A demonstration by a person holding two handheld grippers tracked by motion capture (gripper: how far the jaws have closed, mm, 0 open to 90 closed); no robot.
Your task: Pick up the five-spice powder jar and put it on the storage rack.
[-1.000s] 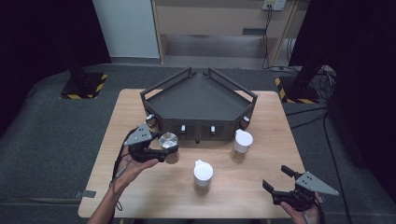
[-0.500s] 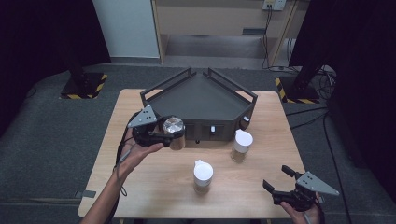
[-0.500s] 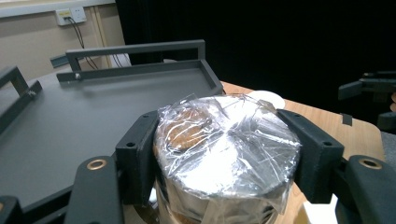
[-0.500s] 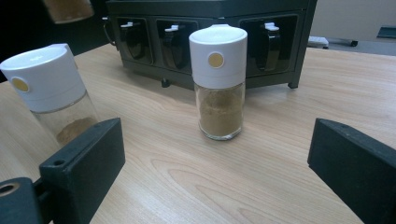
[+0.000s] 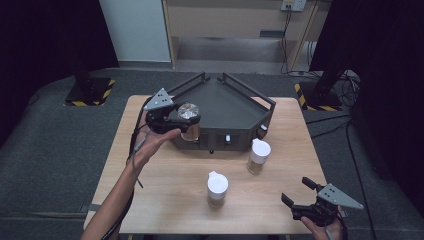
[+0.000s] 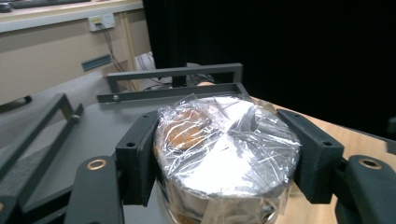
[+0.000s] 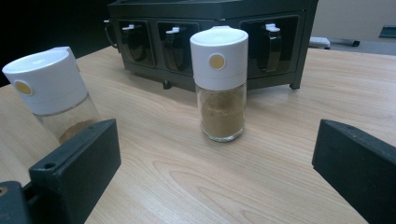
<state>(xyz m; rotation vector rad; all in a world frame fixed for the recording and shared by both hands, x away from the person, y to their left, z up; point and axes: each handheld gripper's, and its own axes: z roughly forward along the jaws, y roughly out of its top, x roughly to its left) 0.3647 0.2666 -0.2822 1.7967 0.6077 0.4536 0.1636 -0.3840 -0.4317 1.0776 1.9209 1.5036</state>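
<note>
A small glass jar (image 5: 189,121) with pale brown contents, its round top wrapped in crinkled clear film that glints silver, stands upright and raised off the worktop (image 5: 165,190) at the front left corner of the dark angular rack (image 5: 232,107), clamped at its sides between the left hand-held gripper (image 5: 176,120) and its black jaws.

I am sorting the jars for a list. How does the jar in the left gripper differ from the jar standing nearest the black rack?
The held jar has a top wrapped in shiny clear film; the standing jar has a plain white cap. The held jar is lifted beside the rack, clamped between the jaws of the left gripper; the standing jar rests upright on the table, untouched. Both hold brownish contents.
</note>
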